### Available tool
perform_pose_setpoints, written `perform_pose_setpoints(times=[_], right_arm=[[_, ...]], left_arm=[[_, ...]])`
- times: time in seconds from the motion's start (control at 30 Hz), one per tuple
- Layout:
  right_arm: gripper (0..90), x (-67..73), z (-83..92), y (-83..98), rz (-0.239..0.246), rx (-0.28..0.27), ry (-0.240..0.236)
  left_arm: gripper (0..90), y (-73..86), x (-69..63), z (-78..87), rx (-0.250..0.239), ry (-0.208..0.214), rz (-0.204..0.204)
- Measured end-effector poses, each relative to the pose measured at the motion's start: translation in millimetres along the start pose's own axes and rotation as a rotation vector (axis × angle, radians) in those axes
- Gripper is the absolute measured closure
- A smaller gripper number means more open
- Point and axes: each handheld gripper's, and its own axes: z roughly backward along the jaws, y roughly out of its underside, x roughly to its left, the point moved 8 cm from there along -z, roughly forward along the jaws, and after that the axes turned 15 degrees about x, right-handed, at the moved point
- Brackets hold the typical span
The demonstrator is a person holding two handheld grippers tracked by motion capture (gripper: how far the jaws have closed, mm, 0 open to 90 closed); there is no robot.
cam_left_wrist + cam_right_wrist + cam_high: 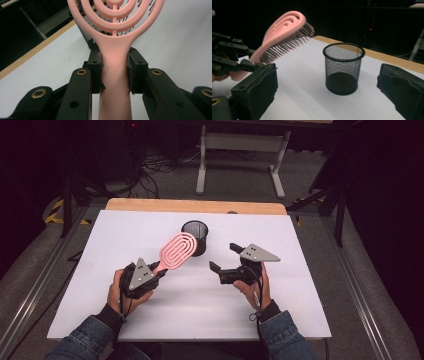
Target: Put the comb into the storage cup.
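White table top (200,310) in dark room; left claw (115,72) clamps hairbrush (115,82), right claw (224,256) apart.

pink hairbrush (177,249), black mesh cup (196,233)

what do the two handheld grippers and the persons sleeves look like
Both the left gripper and right gripper are black, each topped by a grey three-cornered plate with small dark holes. Brass-ringed holes dot the linkages. Black cables trail toward the wrists. Sleeves are blue denim over dark cuffs.
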Motion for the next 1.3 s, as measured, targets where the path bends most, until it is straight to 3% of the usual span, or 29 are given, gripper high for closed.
perform_pose_setpoints(times=[0.07, 0.23, 0.37, 0.5, 0.83, 1.1, 1.2, 1.3], right_arm=[[3.4, 4.0, -3.8, -1.1, -0.015, 0.003, -0.022], [3.8, 13.8, -11.2, 1.5, -0.055, 0.026, -0.127], [2.7, 23.1, -11.9, 4.1, -0.058, 0.029, -0.204], [3.4, 30.4, -14.1, 5.8, -0.055, 0.04, -0.235], [5.1, 26.7, -16.8, 10.2, -0.102, 0.04, -0.27], [34.4, 25.9, -14.3, 9.9, -0.111, 0.012, -0.285], [47.1, 30.3, -10.5, 8.6, -0.099, -0.005, -0.331], [51.3, 37.6, -7.0, 7.0, -0.079, -0.017, -0.362]], left_arm=[[69.6, -3.8, -5.6, -3.6, -0.001, 0.001, -0.017], [69.6, -12.4, -17.6, -10.9, -0.013, 0.011, -0.042], [69.6, -19.0, -27.8, -15.2, -0.022, 0.006, -0.061], [69.6, -23.3, -37.9, -19.6, -0.024, 0.009, -0.087], [69.6, -25.5, -49.5, -26.4, -0.013, 0.019, -0.117], [69.7, -23.7, -50.1, -31.7, 0.013, 0.018, -0.129], [69.7, -22.4, -50.1, -34.0, 0.022, 0.022, -0.126], [69.7, -23.8, -50.9, -34.0, 0.014, 0.014, -0.138]])
